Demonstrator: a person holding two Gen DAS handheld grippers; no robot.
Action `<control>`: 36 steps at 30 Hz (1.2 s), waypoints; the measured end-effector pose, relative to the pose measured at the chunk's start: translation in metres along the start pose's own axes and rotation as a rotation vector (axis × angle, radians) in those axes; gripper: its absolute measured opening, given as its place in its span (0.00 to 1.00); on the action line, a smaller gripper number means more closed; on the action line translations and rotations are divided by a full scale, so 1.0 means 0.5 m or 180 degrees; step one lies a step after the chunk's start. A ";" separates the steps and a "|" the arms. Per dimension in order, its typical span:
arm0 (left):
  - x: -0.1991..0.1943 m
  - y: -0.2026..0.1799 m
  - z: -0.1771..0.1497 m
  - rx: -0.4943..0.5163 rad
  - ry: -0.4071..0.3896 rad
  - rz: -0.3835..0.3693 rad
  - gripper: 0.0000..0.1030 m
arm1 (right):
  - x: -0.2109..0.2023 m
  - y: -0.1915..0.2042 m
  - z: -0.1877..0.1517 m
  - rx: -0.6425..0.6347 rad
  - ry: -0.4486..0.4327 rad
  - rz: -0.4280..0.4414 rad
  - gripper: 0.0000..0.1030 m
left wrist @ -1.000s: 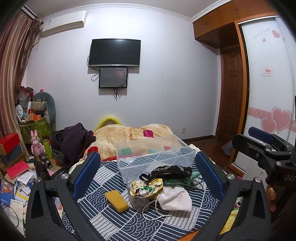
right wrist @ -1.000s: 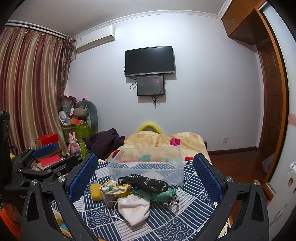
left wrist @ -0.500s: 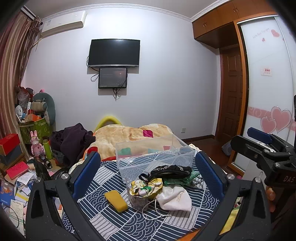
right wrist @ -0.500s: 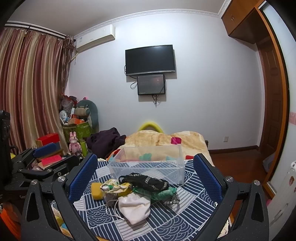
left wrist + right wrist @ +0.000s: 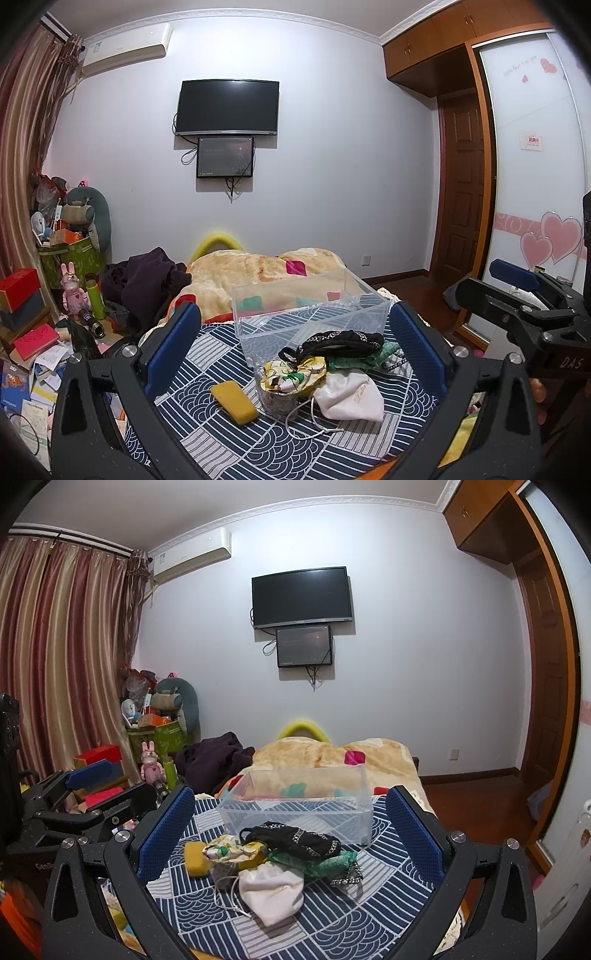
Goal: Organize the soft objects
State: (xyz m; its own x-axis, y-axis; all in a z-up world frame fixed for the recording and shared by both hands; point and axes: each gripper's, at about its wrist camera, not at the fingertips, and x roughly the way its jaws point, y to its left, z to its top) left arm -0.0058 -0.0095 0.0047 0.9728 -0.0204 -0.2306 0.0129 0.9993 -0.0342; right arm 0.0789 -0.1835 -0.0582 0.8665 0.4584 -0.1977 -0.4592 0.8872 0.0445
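Observation:
A pile of soft items lies on the blue patterned cloth [image 5: 221, 435]: a yellow sponge [image 5: 233, 401], a yellow-green floral cloth [image 5: 293, 374], a white drawstring pouch [image 5: 351, 397], a black pouch [image 5: 341, 340] and a green cloth [image 5: 373, 356]. An empty clear plastic bin [image 5: 310, 314] stands just behind them. My left gripper [image 5: 293, 350] is open, empty, held short of the pile. My right gripper [image 5: 290, 832] is open and empty, also short of the pile. The sponge [image 5: 195, 858], white pouch [image 5: 273, 891], black pouch [image 5: 295, 840] and bin [image 5: 299, 805] show in the right wrist view.
A tan blanket [image 5: 258, 269] and dark clothes [image 5: 147, 280] lie on the bed behind the bin. Boxes, toys and papers clutter the floor at left [image 5: 33, 332]. A wardrobe with heart stickers [image 5: 535, 184] and a door stand at right.
Both grippers have barely moved; the right wrist view shifted slightly. Nothing was taken hold of or moved on the cloth.

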 end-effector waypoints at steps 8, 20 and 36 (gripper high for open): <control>0.002 0.000 -0.001 -0.0009 0.0002 -0.0027 1.00 | 0.000 0.000 0.000 -0.0003 0.0000 -0.0001 1.00; 0.029 0.003 -0.019 0.0022 0.0120 -0.0056 1.00 | 0.016 -0.008 -0.009 -0.0015 0.0048 0.0011 1.00; 0.180 0.116 -0.100 -0.0156 0.0788 0.0253 0.83 | 0.154 -0.067 -0.073 0.0166 0.0684 0.0035 1.00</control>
State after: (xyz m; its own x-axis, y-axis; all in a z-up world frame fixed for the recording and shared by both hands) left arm 0.0709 0.0451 -0.0668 0.8841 0.0452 -0.4650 -0.0783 0.9956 -0.0523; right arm 0.1537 -0.1797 -0.1108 0.7972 0.4512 -0.4010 -0.4528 0.8863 0.0972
